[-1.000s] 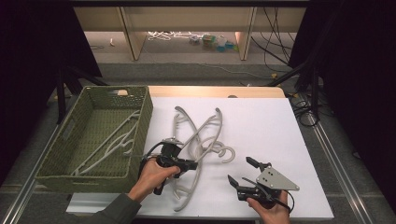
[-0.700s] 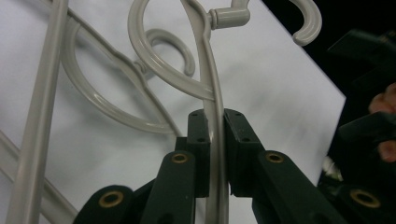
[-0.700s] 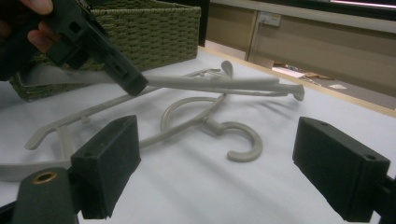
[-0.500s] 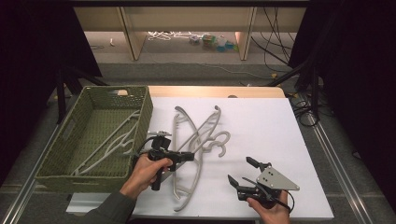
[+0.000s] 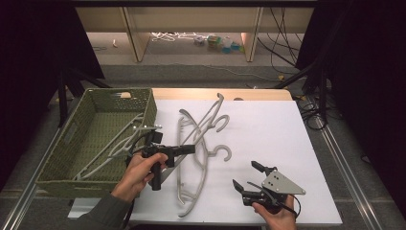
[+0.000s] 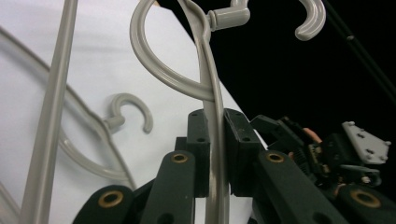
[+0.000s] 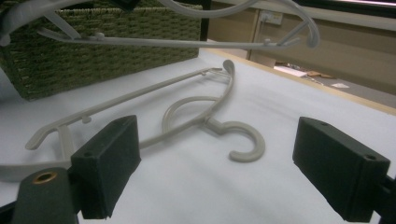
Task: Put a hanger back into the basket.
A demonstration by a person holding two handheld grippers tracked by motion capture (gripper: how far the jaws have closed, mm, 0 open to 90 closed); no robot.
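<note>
A: Which step is this, do you think?

B: The hangers are being moved into the basket (image 5: 72, 143), and one is on its way. The left gripper (image 5: 184, 149) has its jaws closed tight on the thin arm of a grey hanger (image 5: 203, 127), just below the loop at its neck. In the left gripper view the bar (image 6: 215, 154) runs straight between the two pads.

A: Where is this hanger, compared with the basket?

B: Just to the right of the basket's right wall, near its front corner. I judge it is lifted off the table; in the right gripper view it hangs in the air (image 7: 187, 43) in front of the basket.

A: And the right gripper (image 5: 249, 177)?

B: Well to the right of the basket, low over the white table (image 5: 287, 134). Its jaws stand wide and hold nothing. Another hanger (image 7: 205, 119) lies flat on the table in front of it, with the hook toward it.

A: What does the next move need?

B: Probably to carry the held hanger over the basket's wall and lay it beside the hangers (image 5: 119, 146) already inside. It is long, so it must be turned along the basket, and its hook must not catch the hanger lying on the table.
</note>
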